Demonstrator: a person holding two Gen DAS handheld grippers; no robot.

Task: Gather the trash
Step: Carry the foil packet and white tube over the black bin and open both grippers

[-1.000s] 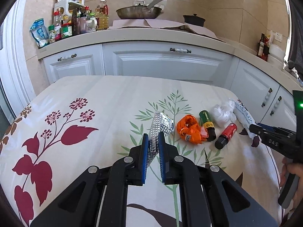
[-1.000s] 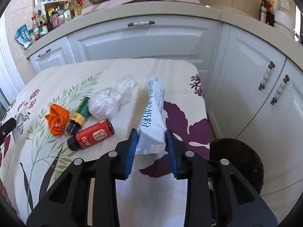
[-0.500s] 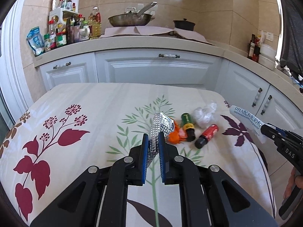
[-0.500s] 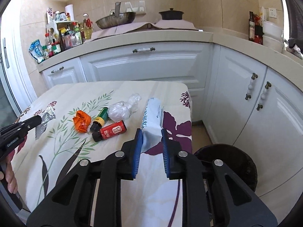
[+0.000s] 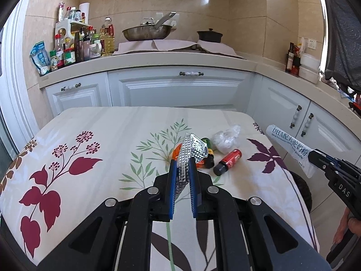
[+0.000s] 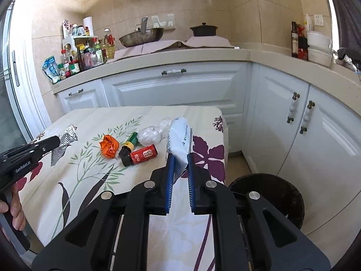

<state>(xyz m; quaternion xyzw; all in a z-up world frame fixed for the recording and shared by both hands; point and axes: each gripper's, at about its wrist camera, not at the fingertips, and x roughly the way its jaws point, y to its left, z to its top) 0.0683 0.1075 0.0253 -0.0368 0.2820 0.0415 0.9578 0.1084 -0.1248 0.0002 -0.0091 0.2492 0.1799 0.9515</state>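
Gripping: left gripper [image 5: 182,169] jaws pinch silver embossed foil blister sheet [image 5: 191,149], hiding the orange crumpled wrapper [image 6: 109,149]; right gripper [image 6: 179,164] jaws clamp white printed powder sachet [image 6: 179,137] above floral desk [image 6: 90,180]; black bin [image 6: 282,198] partly cut off.

Two bottles [image 6: 140,152] lie between wrapper [image 6: 109,149] and bag [image 6: 150,133].
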